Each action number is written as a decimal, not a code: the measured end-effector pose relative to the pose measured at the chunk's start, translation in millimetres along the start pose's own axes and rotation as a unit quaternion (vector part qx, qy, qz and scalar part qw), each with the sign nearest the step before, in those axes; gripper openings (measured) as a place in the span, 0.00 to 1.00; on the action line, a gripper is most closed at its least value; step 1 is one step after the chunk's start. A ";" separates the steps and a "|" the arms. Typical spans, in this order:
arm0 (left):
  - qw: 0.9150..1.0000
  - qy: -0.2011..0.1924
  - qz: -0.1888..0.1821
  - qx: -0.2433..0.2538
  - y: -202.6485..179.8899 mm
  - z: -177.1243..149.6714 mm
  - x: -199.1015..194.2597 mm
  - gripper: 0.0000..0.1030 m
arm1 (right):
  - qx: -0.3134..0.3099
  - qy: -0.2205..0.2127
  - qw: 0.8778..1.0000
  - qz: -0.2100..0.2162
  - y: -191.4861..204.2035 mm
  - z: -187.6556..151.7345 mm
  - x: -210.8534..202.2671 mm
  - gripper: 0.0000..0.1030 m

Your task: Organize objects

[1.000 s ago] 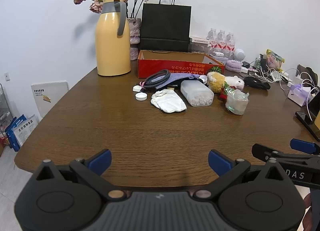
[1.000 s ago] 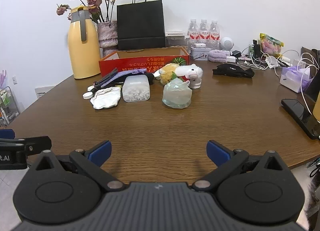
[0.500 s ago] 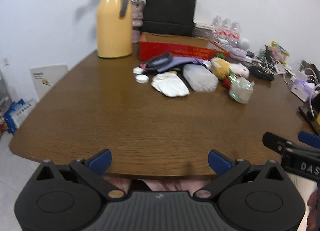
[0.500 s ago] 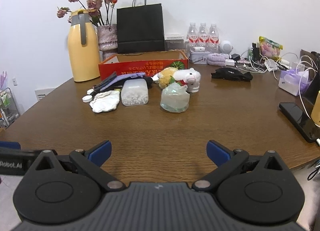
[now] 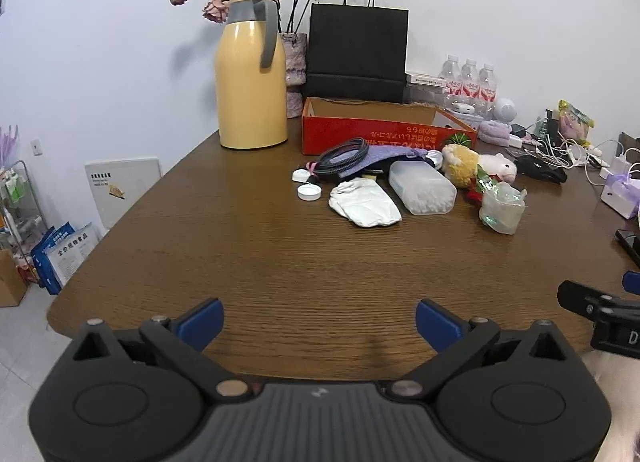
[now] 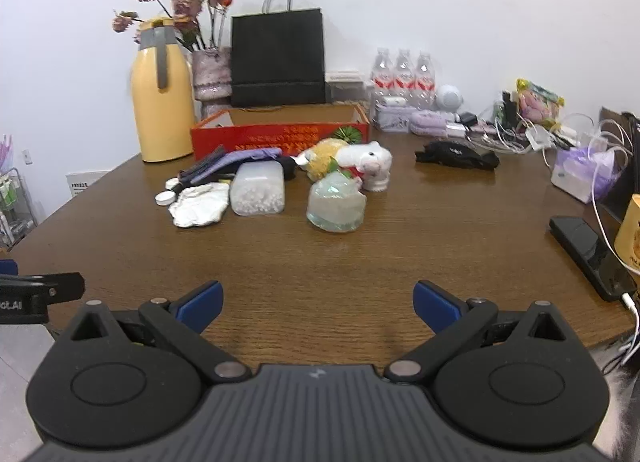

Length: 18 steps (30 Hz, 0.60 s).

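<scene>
Both my grippers, left (image 5: 318, 320) and right (image 6: 317, 302), spread wide, empty, above table (image 5: 256, 262) edge; clutter pile (image 6: 260, 190) well ahead.

A loose cluster lies just in front of an open red box (image 5: 384, 133): a crumpled white cloth (image 5: 364, 202), a clear tub of white beads (image 5: 422, 187) on its side, a crinkled clear bag (image 5: 502, 211), two plush toys (image 5: 478, 165) side by side, a coiled black cable (image 5: 342, 152) on purple fabric (image 5: 386, 152), and white caps (image 5: 309, 192).
</scene>
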<state>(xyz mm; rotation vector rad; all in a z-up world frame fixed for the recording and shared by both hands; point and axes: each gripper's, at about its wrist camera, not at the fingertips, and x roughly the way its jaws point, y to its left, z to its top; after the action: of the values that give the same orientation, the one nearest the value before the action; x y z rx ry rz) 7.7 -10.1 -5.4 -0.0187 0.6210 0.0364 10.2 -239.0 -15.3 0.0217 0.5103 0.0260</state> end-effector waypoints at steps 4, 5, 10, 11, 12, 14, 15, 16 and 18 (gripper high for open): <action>1.000 0.009 -0.009 0.003 0.0 -3.3 6.4 1.00 | -0.023 -0.013 1.000 0.000 7.0 -1.7 -3.2 1.00; 1.000 0.015 -0.016 0.004 -0.5 -4.6 9.4 1.00 | -0.025 -0.014 1.000 -0.001 7.5 -2.6 -1.7 1.00; 0.997 0.056 -0.051 -0.013 0.5 -3.7 35.4 0.99 | 0.011 0.010 0.999 0.039 -7.3 -1.9 19.1 1.00; 0.997 0.060 -0.046 -0.014 0.8 -2.1 41.6 0.98 | 0.026 0.012 0.998 0.049 -13.8 1.2 24.9 1.00; 0.997 0.061 -0.038 -0.016 1.3 -0.1 47.0 0.96 | 0.037 0.008 0.998 0.054 -19.1 4.7 29.0 1.00; 0.999 0.048 -0.020 -0.014 2.4 8.3 57.3 0.93 | 0.060 -0.037 0.997 0.045 -31.1 15.4 30.7 1.00; 0.999 0.035 -0.015 -0.009 3.2 13.8 61.4 0.93 | 0.064 -0.067 0.995 0.042 -35.4 20.7 30.3 1.00; 1.000 0.016 -0.013 0.001 3.7 21.4 66.5 0.93 | 0.059 -0.106 0.992 0.045 -39.5 26.5 31.3 1.00; 1.000 -0.015 -0.011 0.013 6.3 35.5 79.8 0.93 | 0.030 -0.111 0.992 0.055 -43.2 38.5 47.2 1.00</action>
<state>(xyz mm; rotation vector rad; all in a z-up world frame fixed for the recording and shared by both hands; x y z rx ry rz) 93.0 -0.5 -23.0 0.0002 0.5912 0.0065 71.1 -281.3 -5.9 0.1096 0.2863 0.1154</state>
